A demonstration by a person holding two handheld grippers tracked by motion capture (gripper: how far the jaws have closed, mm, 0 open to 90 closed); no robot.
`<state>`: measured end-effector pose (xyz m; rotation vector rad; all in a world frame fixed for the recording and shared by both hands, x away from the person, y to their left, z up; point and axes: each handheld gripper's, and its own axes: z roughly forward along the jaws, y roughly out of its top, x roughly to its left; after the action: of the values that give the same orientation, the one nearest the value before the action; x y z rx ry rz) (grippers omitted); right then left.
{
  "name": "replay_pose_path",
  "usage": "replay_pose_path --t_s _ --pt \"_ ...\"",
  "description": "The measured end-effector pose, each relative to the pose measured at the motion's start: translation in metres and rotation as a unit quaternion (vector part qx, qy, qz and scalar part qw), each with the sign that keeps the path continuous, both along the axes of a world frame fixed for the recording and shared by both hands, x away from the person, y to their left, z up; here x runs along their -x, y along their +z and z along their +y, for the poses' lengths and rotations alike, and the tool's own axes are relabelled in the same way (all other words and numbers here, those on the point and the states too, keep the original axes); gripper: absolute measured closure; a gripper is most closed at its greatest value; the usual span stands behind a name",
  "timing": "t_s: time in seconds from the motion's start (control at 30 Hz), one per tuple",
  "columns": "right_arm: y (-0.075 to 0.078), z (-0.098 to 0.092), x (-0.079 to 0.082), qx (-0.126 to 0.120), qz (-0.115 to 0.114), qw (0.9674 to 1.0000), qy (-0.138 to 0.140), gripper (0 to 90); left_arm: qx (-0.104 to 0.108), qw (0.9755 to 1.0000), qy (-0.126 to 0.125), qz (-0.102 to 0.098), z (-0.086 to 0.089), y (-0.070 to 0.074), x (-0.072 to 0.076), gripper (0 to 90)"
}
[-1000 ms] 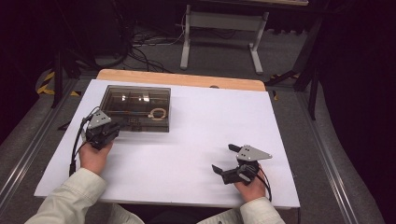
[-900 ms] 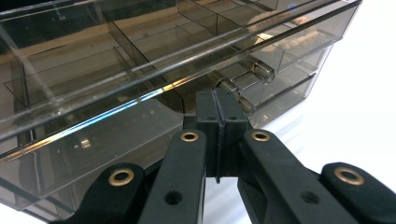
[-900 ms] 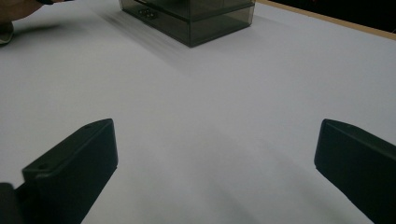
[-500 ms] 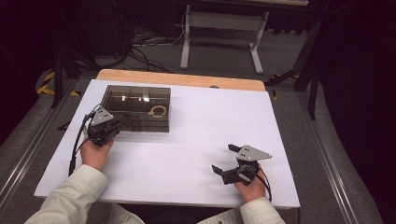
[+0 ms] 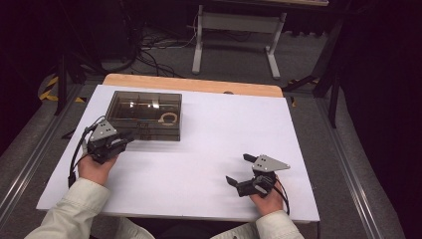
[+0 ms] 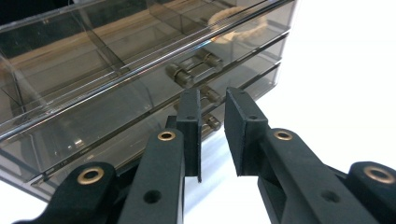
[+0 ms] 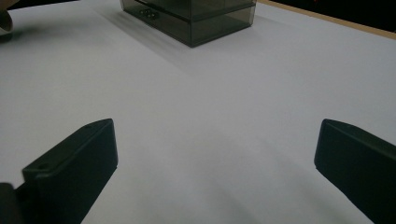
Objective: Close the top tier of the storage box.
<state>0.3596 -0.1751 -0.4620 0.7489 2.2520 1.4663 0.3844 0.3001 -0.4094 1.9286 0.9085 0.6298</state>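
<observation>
While the left hand-held gripper (image 6: 212, 135) gapes narrowly, empty, the smoky transparent drawer box (image 6: 116, 79) shows small paired handles.

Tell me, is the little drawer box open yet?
Not yet. The drawers of the smoky plastic box all look shut. The left gripper is right at the drawer handles; its jaws have just opened slightly, holding nothing. The right gripper rests open. Pulling a drawer looks still to come.
</observation>
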Motion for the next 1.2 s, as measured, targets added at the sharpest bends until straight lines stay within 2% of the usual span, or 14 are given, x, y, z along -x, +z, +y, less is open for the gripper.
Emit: replay_pose_path --t_s 0.17,0.33,0.6,0.67,0.8,0.83,0.97,1.1,1.2 --pt "0.0 0.0 0.0 0.001 0.0 1.0 -0.001 0.0 0.015 0.9998 -0.007 0.005 0.002 0.003 0.003 75.8" --pt "0.0 0.0 0.0 0.0 0.0 1.0 0.0 0.0 0.015 0.9998 -0.009 0.0 0.003 0.005 0.004 75.1" --pt "0.0 0.0 0.0 -0.001 0.0 1.0 0.0 0.0 0.031 0.9993 -0.022 -0.001 0.003 0.009 0.008 72.3" --pt "0.0 0.0 0.0 -0.005 0.002 1.0 -0.001 0.0 0.041 0.9987 -0.031 -0.001 0.002 0.011 0.011 67.3" --pt "0.0 -0.001 -0.001 -0.006 0.001 1.0 0.001 0.0 0.058 0.9966 -0.057 -0.003 -0.002 0.013 0.018 50.7" --pt "0.0 -0.001 -0.001 -0.006 0.001 1.0 0.001 0.0 0.067 0.9958 -0.063 0.001 -0.003 0.013 0.02 47.0" --pt "0.0 0.0 -0.001 -0.005 -0.001 1.0 0.003 0.0 0.092 0.992 -0.086 -0.005 -0.006 0.011 0.026 34.1" --pt "0.0 0.0 -0.001 -0.006 0.0 1.0 0.004 0.0 0.086 0.9912 -0.1 -0.012 -0.011 0.009 0.031 24.4" --pt "0.0 0.0 -0.001 -0.006 0.0 1.0 0.005 0.0 0.089 0.9893 -0.115 0.002 -0.015 0.005 0.032 19.7"
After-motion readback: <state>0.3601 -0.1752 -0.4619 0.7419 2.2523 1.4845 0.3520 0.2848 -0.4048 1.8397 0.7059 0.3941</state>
